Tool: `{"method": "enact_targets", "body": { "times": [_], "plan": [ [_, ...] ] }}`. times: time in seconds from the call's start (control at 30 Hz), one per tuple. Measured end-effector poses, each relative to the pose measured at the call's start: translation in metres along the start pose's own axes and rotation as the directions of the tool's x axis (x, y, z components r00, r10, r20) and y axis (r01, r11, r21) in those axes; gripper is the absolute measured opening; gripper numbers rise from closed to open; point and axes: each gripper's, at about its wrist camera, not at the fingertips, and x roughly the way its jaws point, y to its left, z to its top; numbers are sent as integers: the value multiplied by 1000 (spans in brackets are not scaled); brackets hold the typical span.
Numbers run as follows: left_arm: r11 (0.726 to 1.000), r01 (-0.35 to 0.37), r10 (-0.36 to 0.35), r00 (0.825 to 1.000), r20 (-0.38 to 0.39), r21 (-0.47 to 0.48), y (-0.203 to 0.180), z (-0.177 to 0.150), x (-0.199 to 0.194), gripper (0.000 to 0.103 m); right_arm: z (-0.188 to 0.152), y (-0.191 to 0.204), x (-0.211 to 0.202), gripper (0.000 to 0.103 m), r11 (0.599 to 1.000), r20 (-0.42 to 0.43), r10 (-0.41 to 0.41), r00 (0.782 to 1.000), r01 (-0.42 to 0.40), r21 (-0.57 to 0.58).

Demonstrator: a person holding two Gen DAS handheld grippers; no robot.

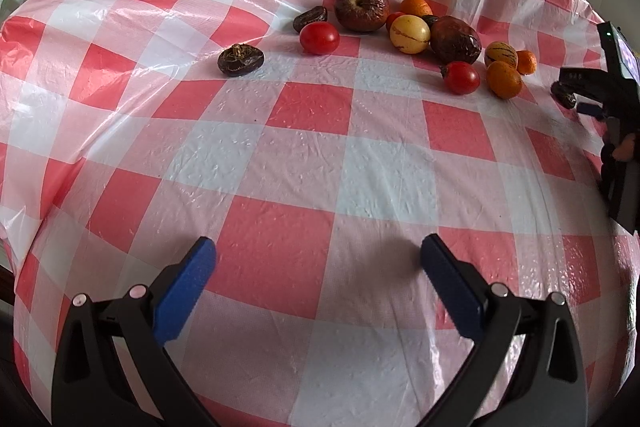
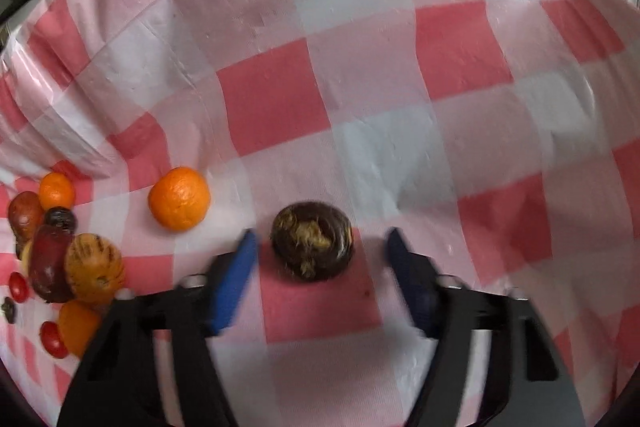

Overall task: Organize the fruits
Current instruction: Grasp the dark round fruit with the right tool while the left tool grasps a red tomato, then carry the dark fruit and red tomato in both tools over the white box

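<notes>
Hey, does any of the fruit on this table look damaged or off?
Yes. The apple at the back of the pile is dark and wrinkled, as if shrivelled. The dark round fruit between the right hand-held gripper's fingers, which do not touch it, shows ragged yellowish patches on top. The tomatoes look smooth.

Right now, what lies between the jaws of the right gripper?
A dark brown round fruit sits on the checked cloth between the open jaws, untouched, in the right wrist view.
</notes>
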Motion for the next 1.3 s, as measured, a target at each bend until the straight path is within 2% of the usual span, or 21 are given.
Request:
{"method": "enact_targets", "body": {
  "times": [0.03, 0.1, 0.17, 0.3, 0.4, 0.57, 0.7, 0.8, 0.87, 0.9, 1.07, 1.3],
  "plan": [
    [1000, 2, -2, 1000, -5, -6, 1, 0, 1, 102, 0, 3, 0, 40, 1000, 0, -23, 1000, 23, -17],
    [999, 37, -37, 999, -2, -31, 1, 6, 0, 100, -1, 9, -2, 40, 998, 2, -36, 999, 36, -43],
    [996, 69, -69, 998, 11, -48, -2, 13, 1, 90, -1, 7, -7, 40, 999, 21, -32, 999, 32, -21],
    [995, 93, -94, 995, 43, 25, -37, 43, 15, 83, -5, -20, -11, 40, 993, 26, 27, 999, -30, 113],
    [991, 126, -128, 991, 46, 53, -60, 67, 32, 69, -6, -21, -14, 40, 991, 32, 48, 998, -52, 126],
    [988, 138, -141, 989, 47, 70, -87, 103, 60, 67, -6, -34, -14, 40, 984, 40, 85, 996, -90, 152],
    [978, 138, -145, 989, 35, 157, -112, 116, 72, 66, -4, -43, -17, 40, 982, 43, 98, 994, -104, 157],
    [969, 139, -147, 989, 24, 204, -123, 121, 78, 52, -8, -43, -11, 40, 982, 42, 100, 994, -106, 158],
    [965, 149, -157, 987, 23, 217, -126, 123, 79, 37, -8, -42, -11, 40, 982, 43, 101, 994, -106, 159],
    [963, 152, -161, 987, 21, 220, -127, 123, 78, 34, -8, -41, -12, 40, 982, 43, 101, 994, -106, 159],
    [964, 151, -161, 987, 28, 221, -124, 112, 68, 34, -8, -38, -12, 40, 982, 42, 100, 994, -106, 159],
    [982, 163, -172, 980, 97, 93, -98, 77, 24, 34, -7, -34, -12, 40, 983, 39, 92, 995, -97, 157]
  ]
}}
